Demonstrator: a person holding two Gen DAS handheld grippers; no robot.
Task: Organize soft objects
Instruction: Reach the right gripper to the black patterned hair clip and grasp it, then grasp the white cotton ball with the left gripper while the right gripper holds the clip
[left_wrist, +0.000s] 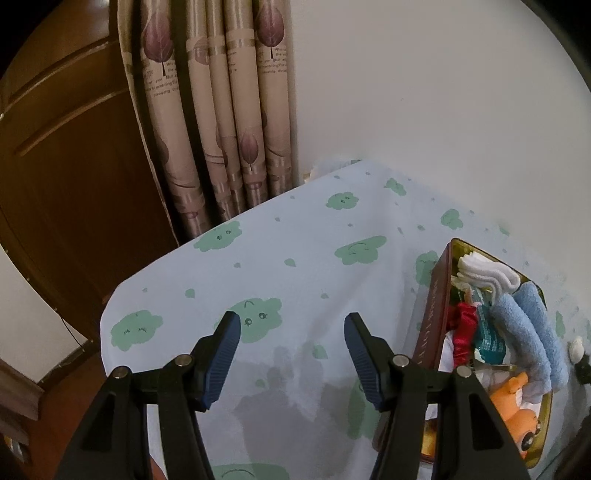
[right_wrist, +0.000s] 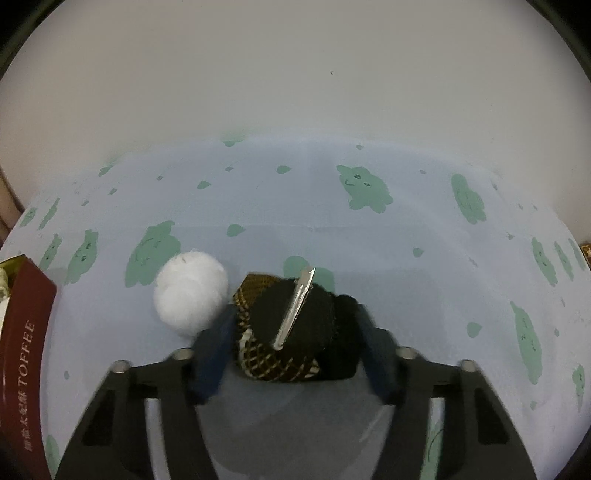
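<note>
Pale blue cloth (right_wrist: 369, 240) with green cloud prints covers the table, and a dark red toffee tin (left_wrist: 436, 317) on it holds rolled towels and toys. Left gripper (left_wrist: 291, 354) hangs spread and empty over bare cloth. Right gripper (right_wrist: 291, 350) pinches a black hair clip (right_wrist: 295, 325), just beside a white pompom (right_wrist: 190, 291).

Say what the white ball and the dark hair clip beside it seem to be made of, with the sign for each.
White ball: probably plush or cotton, matte, with a fuzzy outline. Hair clip: dark woven fabric with gold mesh, and a shiny metal-looking bar across it.
</note>
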